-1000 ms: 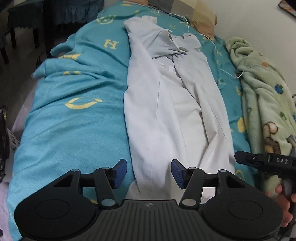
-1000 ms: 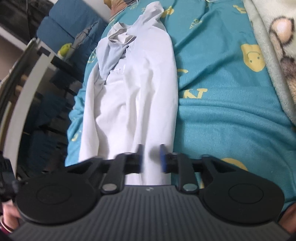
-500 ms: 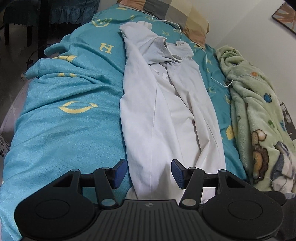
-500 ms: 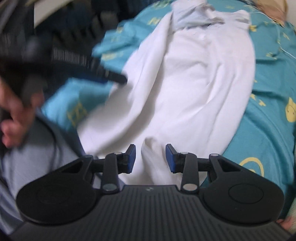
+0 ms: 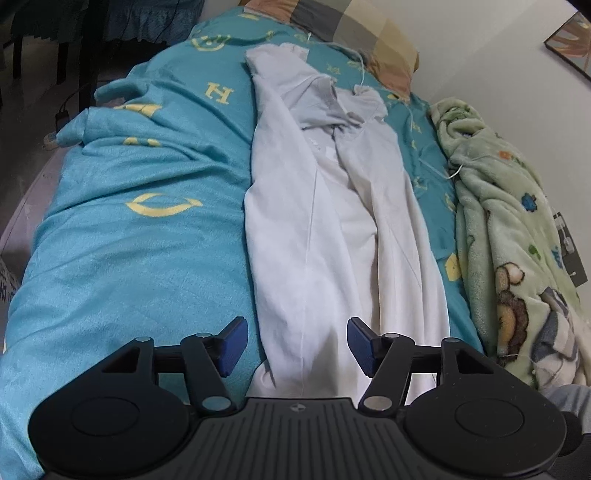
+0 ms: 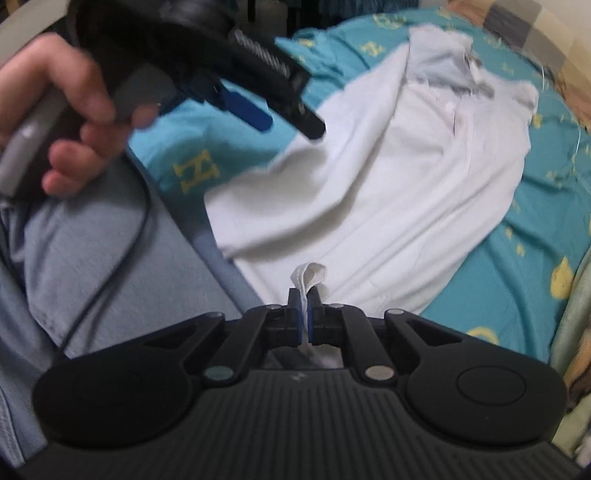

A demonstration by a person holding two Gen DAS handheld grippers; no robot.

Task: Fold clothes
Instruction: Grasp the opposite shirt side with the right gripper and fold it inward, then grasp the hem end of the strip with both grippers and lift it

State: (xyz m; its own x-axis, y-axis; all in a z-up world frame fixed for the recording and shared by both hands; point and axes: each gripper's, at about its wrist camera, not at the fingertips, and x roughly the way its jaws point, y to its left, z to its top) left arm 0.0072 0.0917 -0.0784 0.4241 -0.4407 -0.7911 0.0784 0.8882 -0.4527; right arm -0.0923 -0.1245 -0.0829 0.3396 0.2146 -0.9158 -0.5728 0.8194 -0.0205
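A white garment point(image 5: 332, 206) with a grey collar lies lengthwise on the teal bedspread point(image 5: 140, 221), its sides folded inward. My left gripper point(image 5: 293, 345) hovers open over the garment's near hem, nothing between its blue pads. In the right wrist view the same white garment point(image 6: 399, 173) spreads across the bed. My right gripper point(image 6: 305, 308) is shut on a bunched bit of its near hem, and a small fold of cloth pokes up between the pads. The left gripper point(image 6: 255, 114) shows at upper left of that view, held in a hand point(image 6: 55, 110).
A green fleece blanket point(image 5: 517, 236) with cartoon prints lies along the bed's right side by the wall. A checked pillow point(image 5: 362, 33) sits at the head. A thin white cord point(image 5: 413, 114) trails near the collar. The person's leg in blue trousers point(image 6: 103, 258) is at the near edge.
My right gripper has closed on the garment's near hem; half a second ago it stood open over it. The left gripper stayed open and shifted slightly.
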